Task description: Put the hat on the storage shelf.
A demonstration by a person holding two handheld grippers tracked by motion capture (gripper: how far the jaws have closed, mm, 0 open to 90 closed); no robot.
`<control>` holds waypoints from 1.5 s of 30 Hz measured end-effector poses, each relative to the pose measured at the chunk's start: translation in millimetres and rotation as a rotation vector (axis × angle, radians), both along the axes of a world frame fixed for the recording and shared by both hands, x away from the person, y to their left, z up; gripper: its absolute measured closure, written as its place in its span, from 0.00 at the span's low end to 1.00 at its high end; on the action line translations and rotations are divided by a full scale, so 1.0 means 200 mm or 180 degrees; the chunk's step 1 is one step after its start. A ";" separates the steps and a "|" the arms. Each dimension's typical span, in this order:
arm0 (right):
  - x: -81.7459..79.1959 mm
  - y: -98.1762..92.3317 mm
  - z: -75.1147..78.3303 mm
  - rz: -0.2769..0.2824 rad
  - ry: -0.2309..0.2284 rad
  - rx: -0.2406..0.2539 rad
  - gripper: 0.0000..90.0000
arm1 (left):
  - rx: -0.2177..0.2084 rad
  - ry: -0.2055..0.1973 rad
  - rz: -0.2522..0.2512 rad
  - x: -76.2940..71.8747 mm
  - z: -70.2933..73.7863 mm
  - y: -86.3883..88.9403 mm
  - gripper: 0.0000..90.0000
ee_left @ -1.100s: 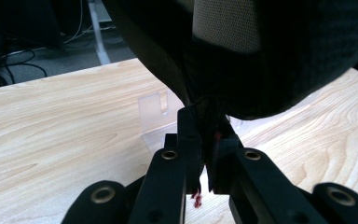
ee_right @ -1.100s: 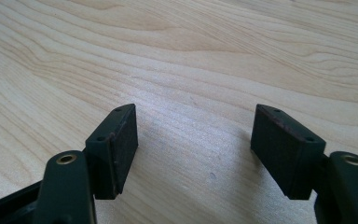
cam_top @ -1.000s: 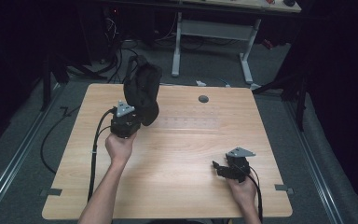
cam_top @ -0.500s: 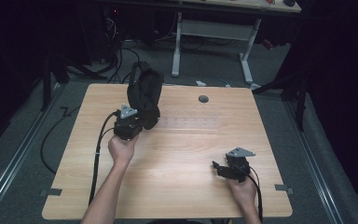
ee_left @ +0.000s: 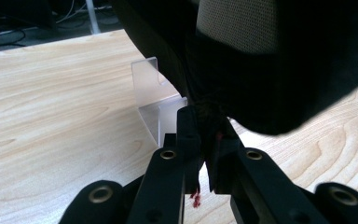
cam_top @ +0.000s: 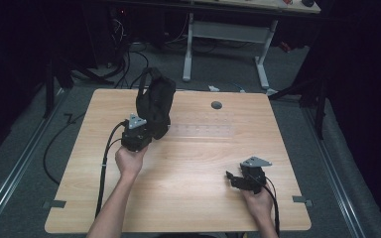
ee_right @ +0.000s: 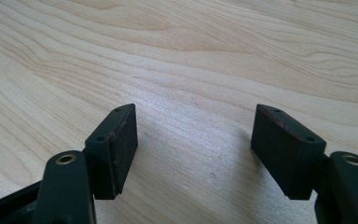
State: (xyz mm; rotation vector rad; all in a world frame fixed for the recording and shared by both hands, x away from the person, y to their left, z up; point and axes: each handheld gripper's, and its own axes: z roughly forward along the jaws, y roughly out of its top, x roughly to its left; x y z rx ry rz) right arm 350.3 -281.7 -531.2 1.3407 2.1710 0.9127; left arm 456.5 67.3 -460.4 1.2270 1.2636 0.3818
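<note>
Wooden table [cam_top: 188, 163] — left gripper [ee_left: 204, 140] pinches black bag [cam_top: 155, 106], edges cropped.

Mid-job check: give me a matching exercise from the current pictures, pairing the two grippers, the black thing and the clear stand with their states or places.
Things:
1. left gripper
2. right gripper
3. black fabric bag
4. clear plastic stand

States or places:
A. jaws wide apart, nothing between them, low over bare wood
B. stands on the wooden table, just behind the bag
C. jaws pinched shut on dark fabric
D. held up off the table, hanging from a gripper

Pairs: 1-C, 2-A, 3-D, 4-B
</note>
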 end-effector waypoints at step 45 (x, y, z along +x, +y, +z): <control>0.00 0.00 0.00 0.0010 0.0000 -0.0001 0.35 | -0.0303 0.0090 -0.0112 -0.21 0.08 0.15 0.39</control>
